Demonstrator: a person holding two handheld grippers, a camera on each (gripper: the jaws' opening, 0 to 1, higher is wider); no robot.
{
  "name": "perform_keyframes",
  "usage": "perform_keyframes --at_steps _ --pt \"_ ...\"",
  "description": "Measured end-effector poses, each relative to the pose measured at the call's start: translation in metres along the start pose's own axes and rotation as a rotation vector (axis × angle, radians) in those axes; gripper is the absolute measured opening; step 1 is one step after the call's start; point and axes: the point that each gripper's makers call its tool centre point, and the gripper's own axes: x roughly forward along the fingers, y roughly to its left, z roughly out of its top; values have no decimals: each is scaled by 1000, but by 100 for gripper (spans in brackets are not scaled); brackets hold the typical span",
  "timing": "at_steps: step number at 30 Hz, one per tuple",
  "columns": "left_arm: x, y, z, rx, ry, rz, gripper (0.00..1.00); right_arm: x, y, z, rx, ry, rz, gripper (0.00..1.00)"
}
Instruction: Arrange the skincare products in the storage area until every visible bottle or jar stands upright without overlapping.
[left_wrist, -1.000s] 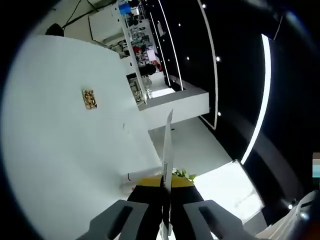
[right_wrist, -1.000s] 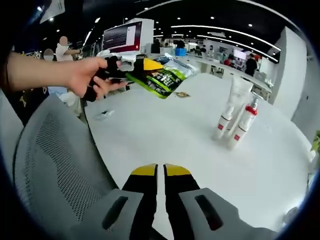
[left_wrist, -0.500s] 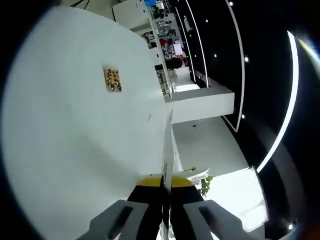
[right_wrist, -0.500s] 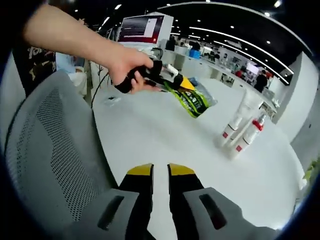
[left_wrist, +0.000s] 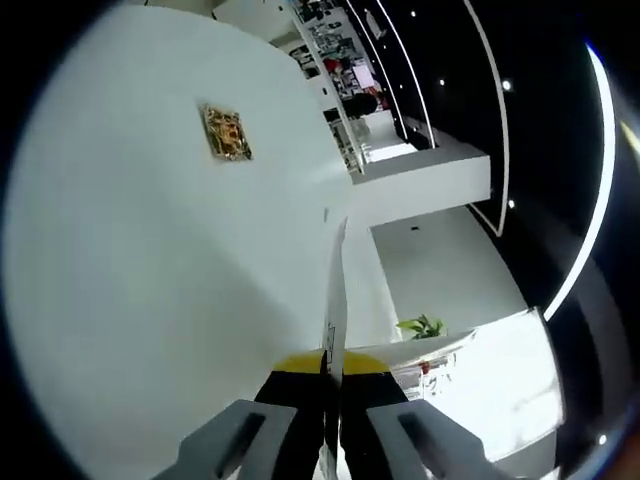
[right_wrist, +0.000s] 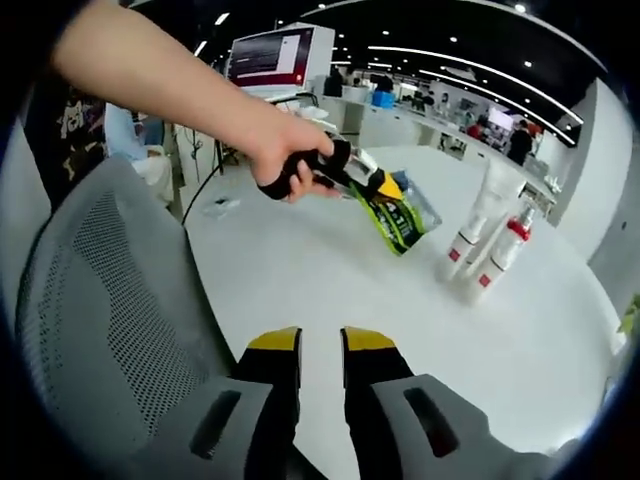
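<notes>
In the left gripper view my left gripper (left_wrist: 332, 358) is shut on a thin flat pouch (left_wrist: 336, 285), seen edge-on as it rises from between the jaws. The right gripper view shows the same left gripper (right_wrist: 383, 186) held in a person's hand (right_wrist: 285, 150) over the white table (right_wrist: 320, 270), with the green and black pouch (right_wrist: 398, 218) hanging from it. To the right stand two upright items side by side: a white tube (right_wrist: 477, 215) and a white bottle with a red pump (right_wrist: 502, 252). My right gripper (right_wrist: 321, 340) is open near the table's edge, holding nothing.
A grey mesh chair back (right_wrist: 95, 300) fills the left of the right gripper view. A monitor (right_wrist: 272, 55) stands beyond the table. A small gold packet (left_wrist: 225, 133) lies on the table, and a small wrapper (right_wrist: 220, 207) lies near its left edge.
The hand has carried the left gripper and pouch rightward and lower, toward the two upright items. My right gripper's jaws have parted a little.
</notes>
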Motion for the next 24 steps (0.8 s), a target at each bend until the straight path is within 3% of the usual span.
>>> perform_keyframes --at_steps 4,14,20,24 --pt "7 -7 -12 10 11 6 2 1 2 0 -5 0 5 19" --pt "30 2 -16 19 52 29 2 2 2 -2 -2 12 6 17" --pt "38 15 -4 47 37 57 2 2 1 -4 3 18 9 17" --pt "39 12 -7 49 30 58 2 4 3 -6 0 29 18 17"
